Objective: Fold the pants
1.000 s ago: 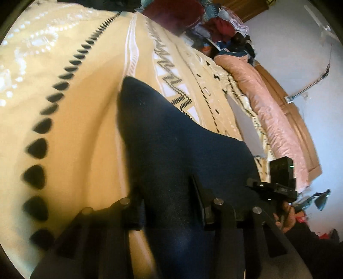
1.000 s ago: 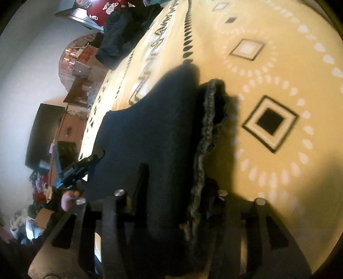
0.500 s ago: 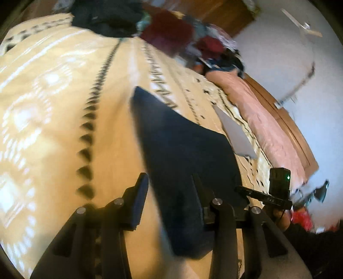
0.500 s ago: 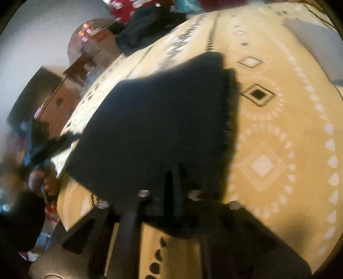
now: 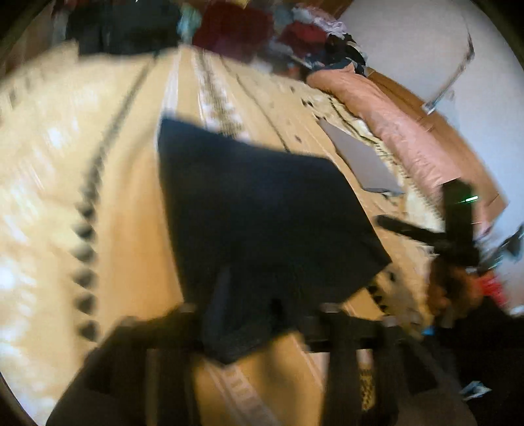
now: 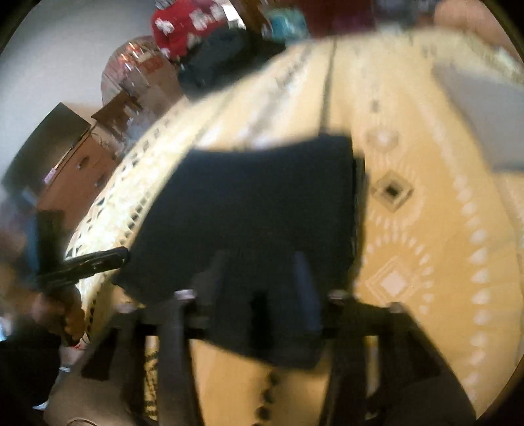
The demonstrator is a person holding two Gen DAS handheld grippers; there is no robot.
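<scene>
The dark navy pants (image 5: 262, 213) lie folded in a flat rectangle on the yellow patterned bedspread (image 5: 124, 203). My left gripper (image 5: 249, 295) hovers over their near corner. Its jaws are opening, with cloth lying loose between them and no pad pressing it. In the right wrist view the pants (image 6: 255, 203) spread ahead of my right gripper (image 6: 260, 278). Its jaws are also opening over the near hem. Each gripper shows in the other's view, held by a hand: the right gripper (image 5: 409, 231) and the left gripper (image 6: 95, 259). Both views are blurred.
A flat grey item (image 5: 363, 164) lies on the bed beside the pants, with a pink quilt (image 5: 402, 121) past it. Piled clothes (image 5: 235, 29) crowd the far end of the bed. A wooden dresser (image 6: 75, 173) stands off the bed's left side.
Both grippers have drawn back and up from the pants, which now look smaller and lie flat. The right jaws went shut on the hem, then spread apart. The left jaws stand wider.
</scene>
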